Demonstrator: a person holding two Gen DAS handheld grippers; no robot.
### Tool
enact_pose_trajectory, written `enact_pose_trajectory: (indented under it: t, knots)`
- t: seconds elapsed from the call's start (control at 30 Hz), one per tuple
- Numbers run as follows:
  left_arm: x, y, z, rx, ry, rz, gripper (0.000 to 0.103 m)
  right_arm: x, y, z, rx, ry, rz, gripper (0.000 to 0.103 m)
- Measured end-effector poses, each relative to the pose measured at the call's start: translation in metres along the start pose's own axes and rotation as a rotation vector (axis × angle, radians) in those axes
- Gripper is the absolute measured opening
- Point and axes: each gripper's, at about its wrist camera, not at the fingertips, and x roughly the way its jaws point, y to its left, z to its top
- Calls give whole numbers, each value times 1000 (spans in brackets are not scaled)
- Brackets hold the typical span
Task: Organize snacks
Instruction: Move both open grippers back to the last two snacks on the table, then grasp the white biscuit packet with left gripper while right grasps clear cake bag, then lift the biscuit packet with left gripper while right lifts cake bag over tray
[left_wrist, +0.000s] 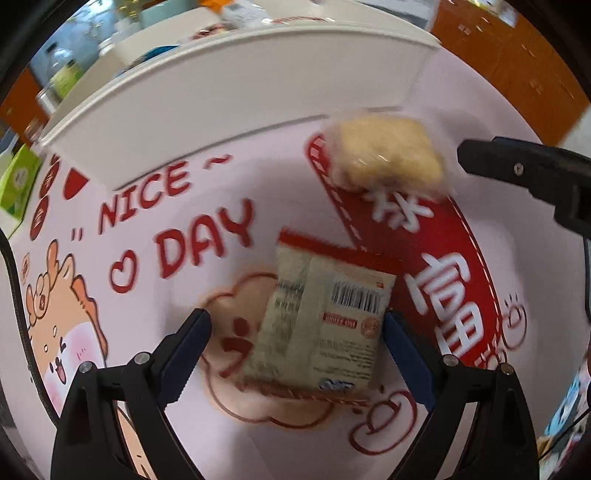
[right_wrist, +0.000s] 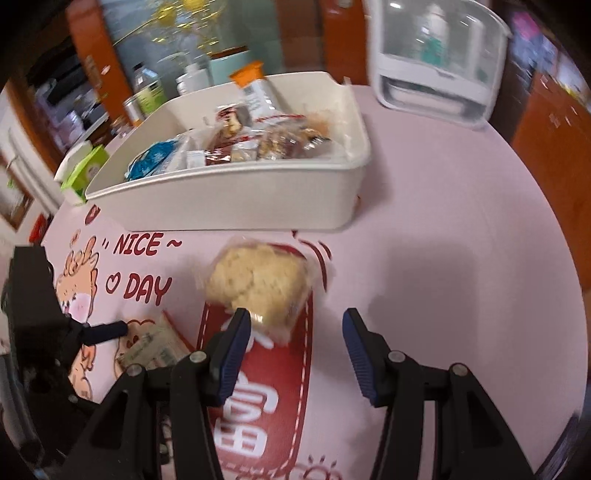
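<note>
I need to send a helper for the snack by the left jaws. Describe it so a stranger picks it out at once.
Start at the white bin on the pink printed mat. In front of it, two snacks lie loose; take the flat beige packet, red-edged with a barcode, between the left gripper jaws. Its neighbour is a clear-wrapped yellowish cake.

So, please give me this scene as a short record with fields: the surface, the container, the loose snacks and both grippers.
surface: pink printed table mat
container: white plastic bin, holds many snack packets
loose snack 1: beige flat packet with barcode, between the open left gripper fingers
loose snack 2: clear-wrapped yellow cake, ahead of the open right gripper
</note>
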Motion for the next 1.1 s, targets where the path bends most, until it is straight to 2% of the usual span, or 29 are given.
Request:
enact_pose_trajectory:
  t: [0.1,0.17,0.27,0.37,0.57,0.7,0.77,0.83,0.87,0.93,1.1]
  knots:
    - [1,8,4,-24,-5,13,86,8,5,9,-69,0,31,52]
    - [-1,12,5,-31,-9,15,72,15,9,15,-131,3,67,52]
    - [-4,18,6,-51,-8,9,65,23,16,22,-234,5,107,52]
    - [-5,28,3,-95,-1,-8,63,34,23,29,-341,41,161,53]
    - [-11,48,-3,-182,15,-41,56,45,37,34,-553,79,194,53]
    - [-15,70,-8,-220,24,-45,56,46,36,36,-600,106,257,53]
    - [-12,77,-4,-232,30,-45,56,47,36,37,-613,130,287,61]
    - [-13,82,-5,-243,36,-51,56,48,37,37,-611,158,318,63]
    - [-15,80,-16,-248,35,-52,55,49,37,37,-614,174,337,63]
    - [-13,77,-13,-252,37,-55,55,49,39,36,-634,184,343,64]
    - [-15,82,-16,-252,38,-52,55,58,45,28,-702,199,264,64]
